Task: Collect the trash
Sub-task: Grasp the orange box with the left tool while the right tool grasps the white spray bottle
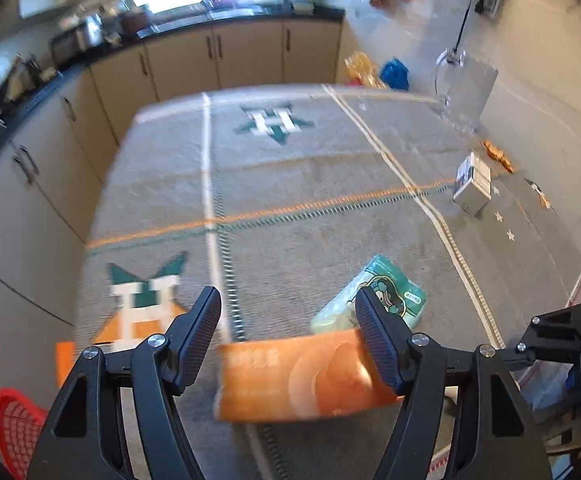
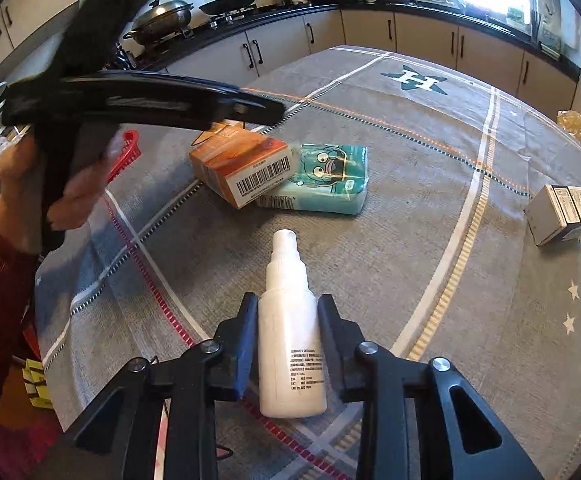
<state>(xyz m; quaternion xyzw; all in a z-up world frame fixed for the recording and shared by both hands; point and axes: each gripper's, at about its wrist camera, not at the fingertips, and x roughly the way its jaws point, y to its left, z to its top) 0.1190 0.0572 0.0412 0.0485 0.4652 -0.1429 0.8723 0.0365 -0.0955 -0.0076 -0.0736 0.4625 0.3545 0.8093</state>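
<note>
I see the white spray bottle (image 2: 288,320) lying on the grey tablecloth (image 2: 430,184) between my right gripper's (image 2: 288,312) fingers, both pads pressed against its sides. Just ahead of it lie the orange carton (image 2: 242,168) and the teal tissue pack (image 2: 326,180), touching. My left gripper (image 1: 288,320) hangs open over that carton, gripping nothing. A grey box (image 2: 562,216) sits well off to the right.

Tablecloth (image 2: 430,240): big "H" inside a green star (image 2: 415,78), same motif twice in left view. Orange box (image 2: 239,164): white label with barcode, digits too small to read; pale characters on its side in left view, blurred. White bottle (image 2: 290,344): block of small print, illegible. Teal pack (image 2: 330,178): cartoon face, small barcode, unreadable.
</note>
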